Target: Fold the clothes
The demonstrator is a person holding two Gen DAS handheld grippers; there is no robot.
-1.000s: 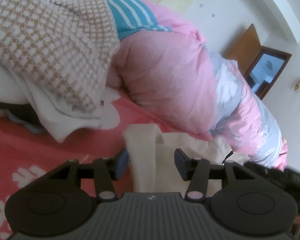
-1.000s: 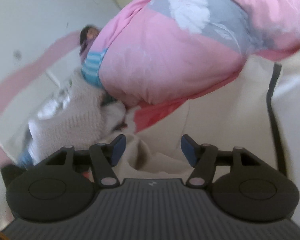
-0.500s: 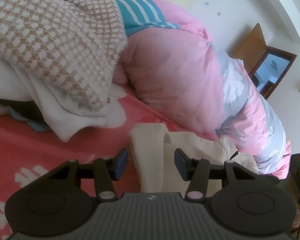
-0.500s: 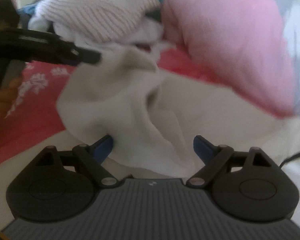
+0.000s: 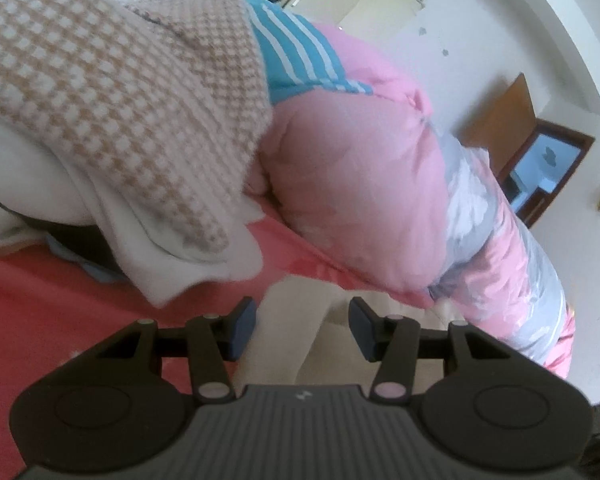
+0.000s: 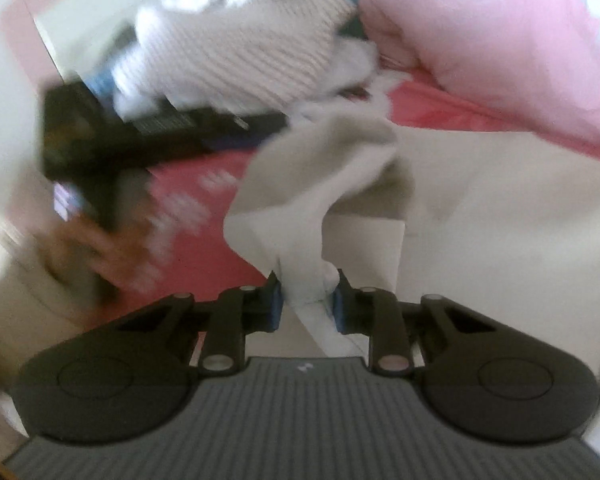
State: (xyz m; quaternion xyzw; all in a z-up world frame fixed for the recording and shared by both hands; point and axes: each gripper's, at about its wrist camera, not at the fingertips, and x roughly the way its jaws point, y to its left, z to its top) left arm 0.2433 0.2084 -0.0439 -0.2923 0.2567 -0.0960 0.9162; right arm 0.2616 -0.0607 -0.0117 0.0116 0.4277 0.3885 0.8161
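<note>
Bare red bedsheet (image 5: 60, 300) lies open on the left — clothes heap (image 5: 112, 92) and pink quilt (image 5: 352, 184) apparently block beyond.

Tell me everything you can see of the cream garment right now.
The cream garment is plain, soft, matte cloth, lying mostly flat on the red bedspread beside the pink quilt. One corner is bunched and lifted, with the right gripper closing its jaws on a fold of it. The left gripper hangs over another edge, jaws apart, not pinching. Motion blur hides seams and any details.
</note>
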